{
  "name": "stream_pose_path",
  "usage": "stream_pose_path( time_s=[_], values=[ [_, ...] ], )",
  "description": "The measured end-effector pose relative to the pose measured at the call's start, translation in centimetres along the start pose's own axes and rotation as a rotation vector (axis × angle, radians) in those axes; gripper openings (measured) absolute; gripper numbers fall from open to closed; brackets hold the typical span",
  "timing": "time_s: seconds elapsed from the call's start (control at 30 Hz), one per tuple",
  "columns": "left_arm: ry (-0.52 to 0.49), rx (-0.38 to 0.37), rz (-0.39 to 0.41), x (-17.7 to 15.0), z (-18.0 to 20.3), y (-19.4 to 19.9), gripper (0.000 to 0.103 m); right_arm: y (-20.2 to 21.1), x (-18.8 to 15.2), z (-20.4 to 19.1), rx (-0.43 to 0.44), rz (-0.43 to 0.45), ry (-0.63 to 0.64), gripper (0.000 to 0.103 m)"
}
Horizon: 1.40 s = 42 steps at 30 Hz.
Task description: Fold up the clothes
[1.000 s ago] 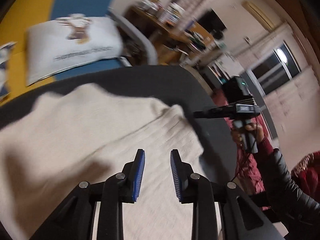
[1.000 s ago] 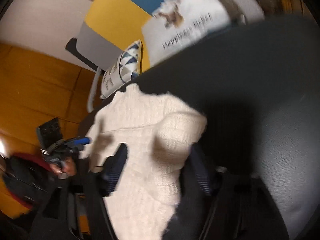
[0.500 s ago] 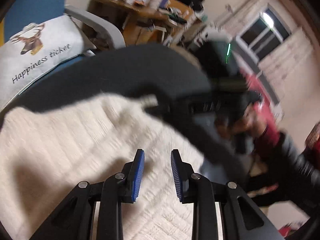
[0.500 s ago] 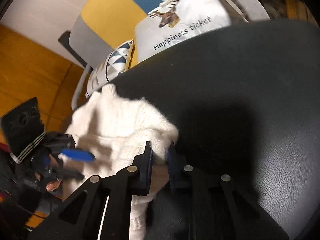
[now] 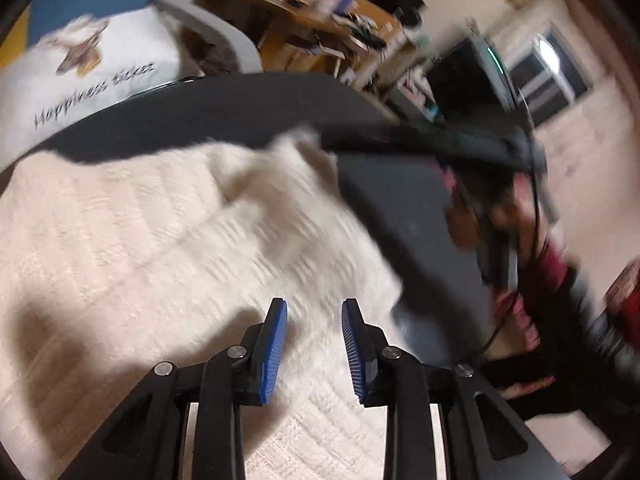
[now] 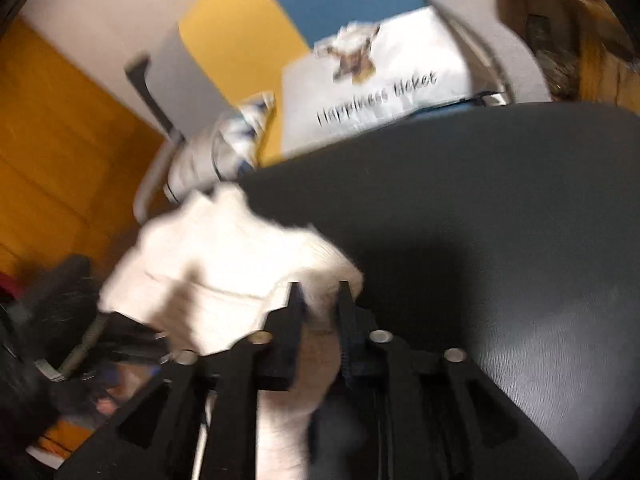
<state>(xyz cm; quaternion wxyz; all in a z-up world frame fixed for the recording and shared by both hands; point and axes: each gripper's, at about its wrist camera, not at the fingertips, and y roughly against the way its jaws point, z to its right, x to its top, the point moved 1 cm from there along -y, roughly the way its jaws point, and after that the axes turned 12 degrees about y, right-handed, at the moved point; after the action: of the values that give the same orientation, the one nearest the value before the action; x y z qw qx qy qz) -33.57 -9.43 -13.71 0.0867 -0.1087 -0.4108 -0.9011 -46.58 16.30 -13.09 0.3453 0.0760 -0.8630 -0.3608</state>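
Observation:
A cream knit sweater (image 5: 120,240) lies spread on a black padded seat (image 5: 240,100). My left gripper (image 5: 314,304) hovers just above the knit, open, with nothing between its blue pads. In the right wrist view the sweater (image 6: 224,256) is bunched at the seat's (image 6: 500,208) left edge. My right gripper (image 6: 320,286) has a fold of it filling the narrow gap between its fingers; its jaws are opening. In the left wrist view that gripper (image 5: 328,140) reaches in from the right to the sweater's raised far corner. Both views are blurred.
A white cushion (image 5: 80,80) printed with a deer and lettering leans behind the seat, also in the right wrist view (image 6: 380,80). A cluttered wooden desk (image 5: 320,28) stands beyond. A person's hand (image 5: 464,224) and dark red sleeve are at the right. A patterned cushion (image 6: 244,128) lies far left.
My right gripper closed from wide open onto a fold of the sweater and pulled it up. My left gripper drifted across and lower over the knit, still open.

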Motion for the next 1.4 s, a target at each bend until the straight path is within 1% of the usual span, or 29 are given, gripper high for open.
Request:
stream_pose_path(
  time_s=[0.03, 0.07, 0.1, 0.13, 0.17, 0.2, 0.33, 0.37, 0.47, 0.53, 0.57, 0.63, 0.7, 0.8, 0.87, 0.93, 0.97, 1.0, 1.03, 1.07, 1.1, 1.13, 1.17, 1.2, 1.27, 1.3, 1.33, 1.37, 1.4],
  values=[
    [0.07, -0.043, 0.017, 1.0, -0.9, 0.6, 0.027, 1.0, -0.3, 0.1, 0.043, 0.033, -0.038, 0.059],
    [0.123, -0.076, 0.024, 1.6, -1.5, 0.9, 0.029, 1.8, -1.2, 0.4, 0.121, 0.049, -0.101, 0.069],
    [0.177, -0.109, 0.03, 2.3, -2.1, 1.1, 0.029, 2.6, -2.1, 0.7, 0.197, 0.065, -0.163, 0.076],
    [0.233, -0.136, 0.032, 3.5, -2.5, 1.0, 0.029, 2.7, -3.4, 0.7, 0.257, 0.079, -0.208, 0.076],
    [0.253, -0.13, 0.041, 4.4, -2.6, 0.8, 0.03, 2.7, -4.7, 0.7, 0.316, 0.093, -0.253, 0.076],
    [0.251, -0.116, 0.039, 5.3, -2.4, 0.4, 0.03, 2.8, -6.0, 0.7, 0.367, 0.107, -0.293, 0.077],
    [0.283, -0.08, 0.023, 7.9, -1.5, -1.0, 0.031, 3.7, -10.4, -1.8, 0.15, 0.1, -0.221, 0.079],
    [0.284, -0.068, 0.024, 8.4, -1.1, -1.3, 0.031, 3.9, -11.1, -3.0, 0.031, 0.093, -0.141, 0.079],
    [0.281, -0.046, 0.02, 9.7, -0.9, -2.9, 0.031, 3.3, -12.7, -7.1, -0.22, 0.098, 0.116, 0.077],
    [0.259, -0.023, 0.021, 10.6, -0.8, -3.6, 0.031, 2.5, -12.7, -8.5, -0.31, 0.106, 0.171, 0.067],
    [0.247, -0.023, 0.017, 10.7, -0.7, -3.6, 0.031, 2.1, -12.6, -8.9, -0.352, 0.102, 0.189, 0.067],
    [0.229, -0.03, -0.01, 11.9, -0.5, -4.3, 0.031, 1.4, -12.5, -9.5, -0.432, 0.094, 0.223, 0.065],
    [0.192, -0.031, -0.03, 12.5, -0.1, -4.8, 0.031, 0.8, -12.3, -9.0, -0.444, 0.079, 0.224, 0.06],
    [0.147, -0.05, -0.078, 12.3, 0.3, -5.6, 0.032, -0.2, -12.4, -9.0, -0.458, 0.067, 0.251, 0.06],
    [0.118, -0.023, -0.113, 12.2, 0.5, -6.6, 0.032, -0.8, -12.2, -9.0, -0.47, 0.067, 0.264, 0.057],
    [0.094, -0.004, -0.154, 11.8, 0.9, -7.5, 0.032, -1.0, -12.1, -9.2, -0.476, 0.069, 0.277, 0.043],
    [0.082, 0.004, -0.175, 11.6, 1.0, -8.0, 0.032, -1.0, -12.1, -9.3, -0.475, 0.069, 0.283, 0.039],
    [0.072, 0.001, -0.196, 11.3, 1.2, -8.4, 0.029, -1.0, -12.1, -9.4, -0.473, 0.069, 0.288, 0.029],
    [0.069, -0.003, -0.207, 11.0, 1.4, -8.6, 0.029, -1.1, -12.1, -9.6, -0.472, 0.069, 0.294, 0.024],
    [0.056, -0.02, -0.208, 10.7, 1.9, -8.4, 0.017, -1.1, -12.0, -9.7, -0.471, 0.069, 0.3, 0.024],
    [0.016, -0.043, -0.188, 10.2, 2.7, -7.9, 0.012, -1.0, -12.0, -9.9, -0.469, 0.071, 0.306, 0.018],
    [-0.048, -0.064, -0.142, 9.6, 3.7, -6.9, 0.012, -0.7, -12.0, -10.2, -0.462, 0.087, 0.311, 0.014],
    [-0.107, -0.087, -0.098, 9.0, 4.7, -6.0, 0.01, -0.3, -12.1, -10.5, -0.455, 0.103, 0.317, 0.014],
    [-0.134, -0.112, -0.065, 8.5, 5.3, -5.4, 0.009, 0.1, -12.2, -10.9, -0.461, 0.118, 0.322, 0.013],
    [-0.158, -0.078, -0.021, 8.2, 5.5, -5.5, 0.009, 0.5, -12.3, -11.3, -0.466, 0.134, 0.316, 0.013],
    [-0.161, -0.049, -0.003, 8.2, 5.4, -5.7, 0.012, 0.5, -12.6, -11.3, -0.495, 0.123, 0.312, 0.012],
    [-0.114, 0.041, -0.015, 8.5, 4.5, -6.9, 0.012, 0.1, -12.9, -10.6, -0.522, 0.097, 0.291, 0.012],
    [-0.049, 0.063, -0.055, 8.7, 3.4, -7.6, 0.012, -0.3, -13.1, -9.9, -0.545, 0.071, 0.269, 0.012],
    [0.012, 0.078, -0.085, 8.9, 2.4, -8.1, 0.02, -0.7, -13.4, -8.9, -0.535, 0.048, 0.226, 0.012]
  ],
)
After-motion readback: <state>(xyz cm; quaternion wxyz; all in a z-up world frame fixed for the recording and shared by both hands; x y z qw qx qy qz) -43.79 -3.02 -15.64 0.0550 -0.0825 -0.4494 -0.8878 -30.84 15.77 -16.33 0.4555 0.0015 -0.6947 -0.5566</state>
